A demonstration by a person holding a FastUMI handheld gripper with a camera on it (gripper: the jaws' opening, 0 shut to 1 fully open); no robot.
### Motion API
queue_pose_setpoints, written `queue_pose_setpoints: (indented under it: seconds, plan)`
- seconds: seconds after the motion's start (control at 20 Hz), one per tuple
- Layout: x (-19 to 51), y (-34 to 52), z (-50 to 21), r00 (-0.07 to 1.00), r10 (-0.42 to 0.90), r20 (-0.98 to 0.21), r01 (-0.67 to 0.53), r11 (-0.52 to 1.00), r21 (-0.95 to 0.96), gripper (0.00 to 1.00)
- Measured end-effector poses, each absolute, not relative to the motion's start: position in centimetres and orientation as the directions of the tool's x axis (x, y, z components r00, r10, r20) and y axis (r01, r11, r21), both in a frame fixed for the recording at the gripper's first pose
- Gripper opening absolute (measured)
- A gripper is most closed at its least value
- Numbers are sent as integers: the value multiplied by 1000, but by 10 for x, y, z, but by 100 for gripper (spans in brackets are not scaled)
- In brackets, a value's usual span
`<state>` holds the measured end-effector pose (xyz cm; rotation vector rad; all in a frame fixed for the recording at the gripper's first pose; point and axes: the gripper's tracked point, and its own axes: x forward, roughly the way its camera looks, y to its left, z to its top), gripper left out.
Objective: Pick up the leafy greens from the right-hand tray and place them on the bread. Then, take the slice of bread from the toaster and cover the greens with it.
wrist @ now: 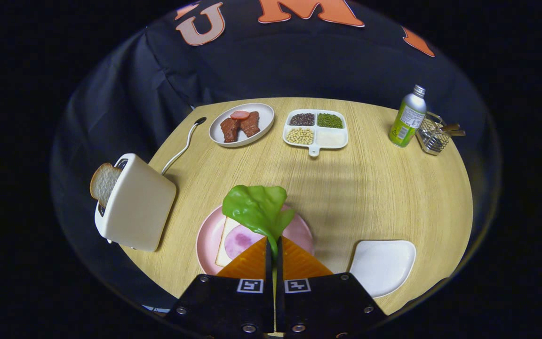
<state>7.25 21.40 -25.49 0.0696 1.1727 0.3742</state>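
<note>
In the gripper view, the tool (273,245) has its fingers drawn together on the stem of the lettuce leaf (257,207), which stands up just ahead of the fingertips and fans out over the pink plate (205,240). Gripping by the stem looks deliberate: it leaves the broad blade free to drape flat once let go. Under the leaf, on that plate, lies a slice of bread (222,245) topped with a round of ham (240,240), so the greens hang right over their target. The white tray (384,266) to the right of the fingers is bare, having given up its leaf. The second bread slice (104,182) sticks out of the toaster (134,202) to the left, ready for the covering step. The tool points forward and down across the desk (370,188), roughly level with the plate's near edge and tilted toward it.
</note>
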Motion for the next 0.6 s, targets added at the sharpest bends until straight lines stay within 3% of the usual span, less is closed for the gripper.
queue_pose_setpoints:
  seconds: [0.4,0.6]
  plan:
    - [60,249,-286,258,304,-917,-255,937,239,3]
    - [55,261,-297,240,296,-925,-272,935,229,9]
